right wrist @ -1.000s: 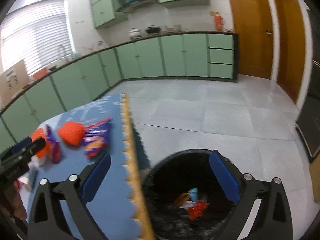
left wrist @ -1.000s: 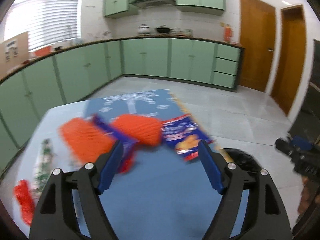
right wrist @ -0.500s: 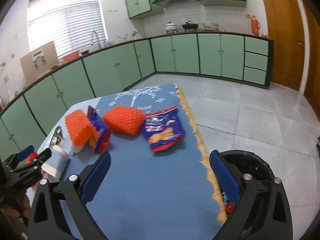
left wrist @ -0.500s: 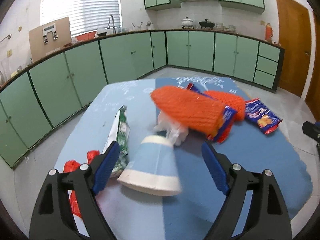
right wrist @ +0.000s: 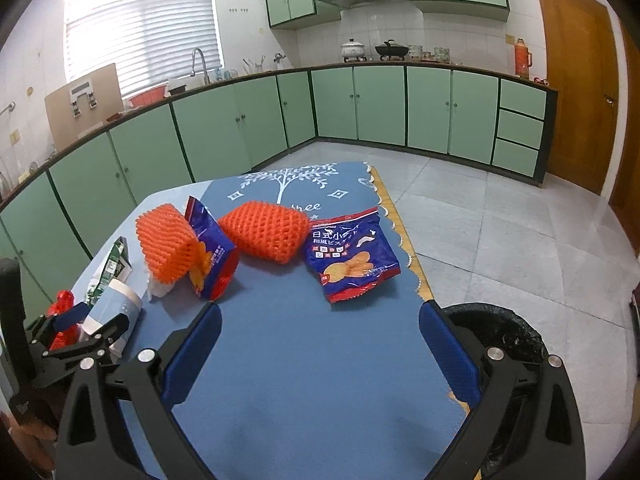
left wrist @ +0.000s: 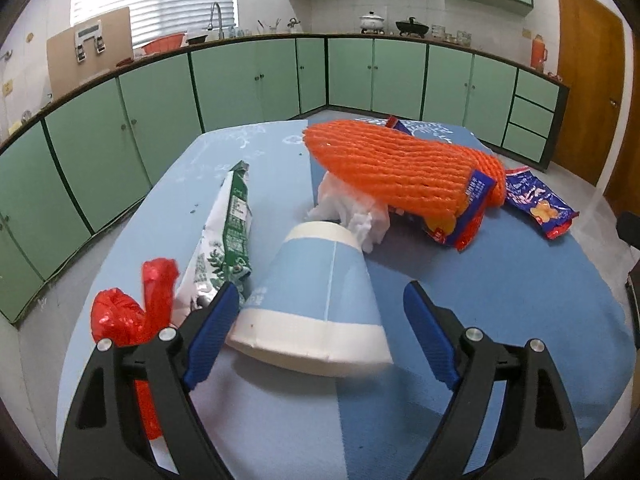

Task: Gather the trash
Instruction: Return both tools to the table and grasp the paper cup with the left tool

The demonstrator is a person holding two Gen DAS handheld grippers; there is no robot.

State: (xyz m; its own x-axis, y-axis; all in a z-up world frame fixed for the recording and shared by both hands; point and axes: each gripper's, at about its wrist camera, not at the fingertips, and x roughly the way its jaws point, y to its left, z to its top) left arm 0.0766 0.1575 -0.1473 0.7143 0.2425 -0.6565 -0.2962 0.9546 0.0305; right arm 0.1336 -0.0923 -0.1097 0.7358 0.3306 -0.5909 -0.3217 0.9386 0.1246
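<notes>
**Claws poised over littered table**

Left claw spread wide, jaws lately parting, straddling a toppled paper cup at lower centre; left pad at the rim, right pad apart, no squeeze visible. Crowding the cup: green wrapper and red plastic at left, white tissue and orange net behind. Right claw likewise spread, nothing between, above bare blue mat. Biscuit bag mid-frame; bin at lower right, off the table edge.
</notes>
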